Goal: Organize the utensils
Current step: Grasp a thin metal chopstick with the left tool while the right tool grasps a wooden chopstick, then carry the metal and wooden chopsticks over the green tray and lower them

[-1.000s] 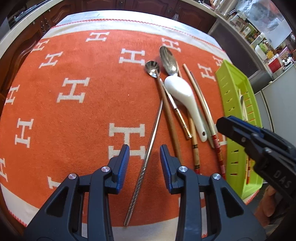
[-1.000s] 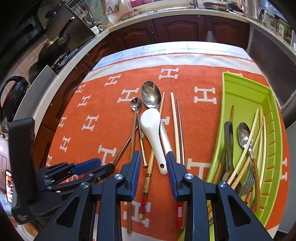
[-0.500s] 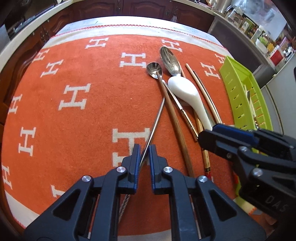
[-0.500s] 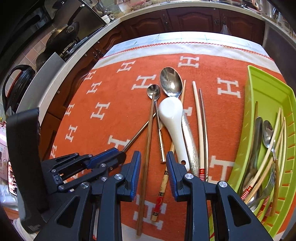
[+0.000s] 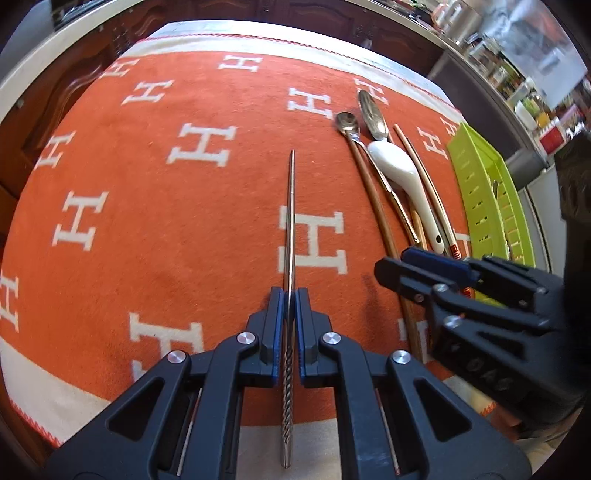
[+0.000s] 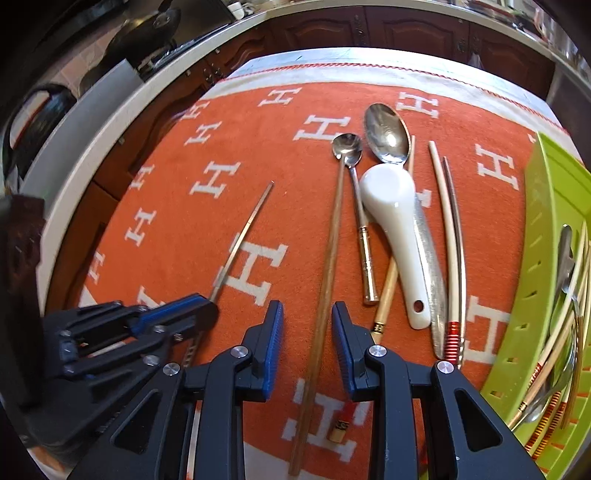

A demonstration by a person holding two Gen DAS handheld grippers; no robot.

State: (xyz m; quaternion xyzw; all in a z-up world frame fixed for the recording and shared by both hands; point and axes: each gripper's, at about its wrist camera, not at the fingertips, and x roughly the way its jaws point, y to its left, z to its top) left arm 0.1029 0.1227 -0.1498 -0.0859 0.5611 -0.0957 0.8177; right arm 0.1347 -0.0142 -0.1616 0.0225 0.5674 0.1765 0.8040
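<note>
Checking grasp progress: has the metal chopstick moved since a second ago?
Yes. The metal chopstick, clamped in the left gripper, has swung left, clear of the small spoon it lay against.

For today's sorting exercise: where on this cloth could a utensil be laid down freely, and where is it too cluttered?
Free: the wide stretch of orange cloth left of the metal chopstick clamped in the left tool. Crowded: right of it, the wooden chopstick, white spoon and metal spoons overlap up to the green tray, itself filling with utensils.

orange H-patterned cloth [image 6: 240, 155] | dark wooden cabinets [image 6: 406, 29] | black pan [image 6: 147, 33], rear left counter
</note>
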